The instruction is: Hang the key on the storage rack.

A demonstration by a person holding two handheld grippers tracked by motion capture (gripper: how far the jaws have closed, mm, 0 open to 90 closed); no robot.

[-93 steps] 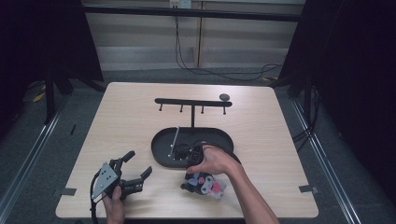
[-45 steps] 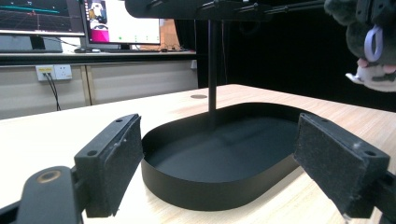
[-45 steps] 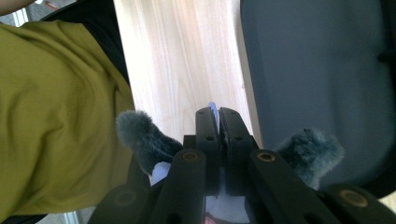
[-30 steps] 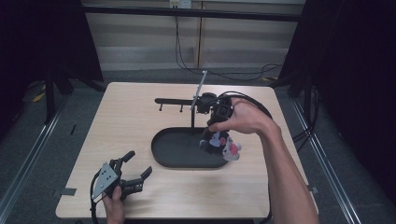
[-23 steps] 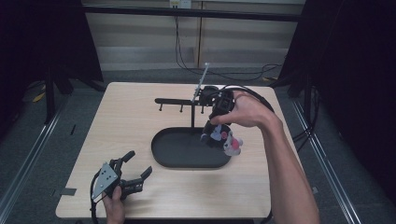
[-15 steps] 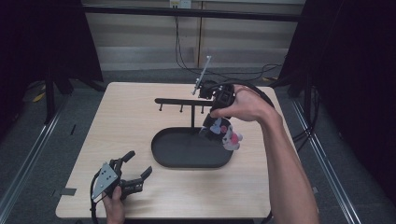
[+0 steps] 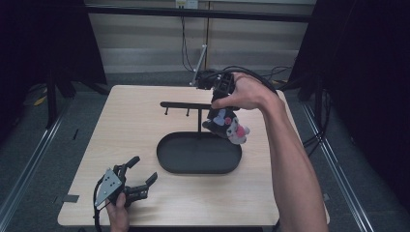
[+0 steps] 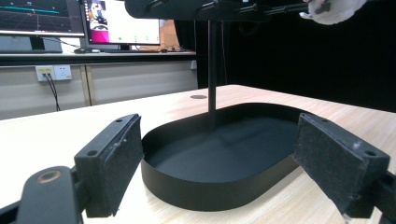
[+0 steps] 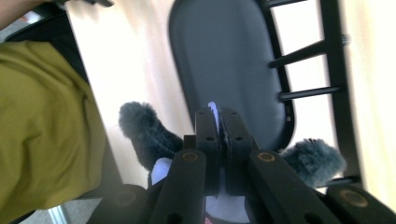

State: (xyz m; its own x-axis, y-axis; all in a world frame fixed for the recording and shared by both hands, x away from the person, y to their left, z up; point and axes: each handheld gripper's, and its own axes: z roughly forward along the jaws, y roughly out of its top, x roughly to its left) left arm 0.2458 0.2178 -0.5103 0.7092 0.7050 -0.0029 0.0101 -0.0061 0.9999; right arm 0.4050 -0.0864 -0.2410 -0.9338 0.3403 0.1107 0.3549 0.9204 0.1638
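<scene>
The step in hand looks like hanging the plush toy (image 7: 226, 124) on the black rack (image 7: 186, 105), and doing it well probably means lining its loop up with one of the short pegs before letting go, lowering slowly so the dangling toy does not swing wide of the bar. On the left, the left gripper (image 7: 138, 181) rests low on the table (image 7: 130, 121) near its front edge, held from below by the person's left hand (image 7: 117, 216), its jaws spread wide and empty (the oval black tray (image 8: 219, 161) lies just ahead of them, between the pads in the left gripper view). On the right, the right gripper (image 7: 220, 86) is raised above the rack's right end, the right hand (image 7: 244, 92) wrapped over it with the forearm stretched forward and the wrist bent down. Its jaws are clamped on a bit of the toy (image 9: 212, 108), which hangs just below the gripper, over the tray's far right rim and clear of the table. Whether any loop has caught a peg cannot be told.
</scene>
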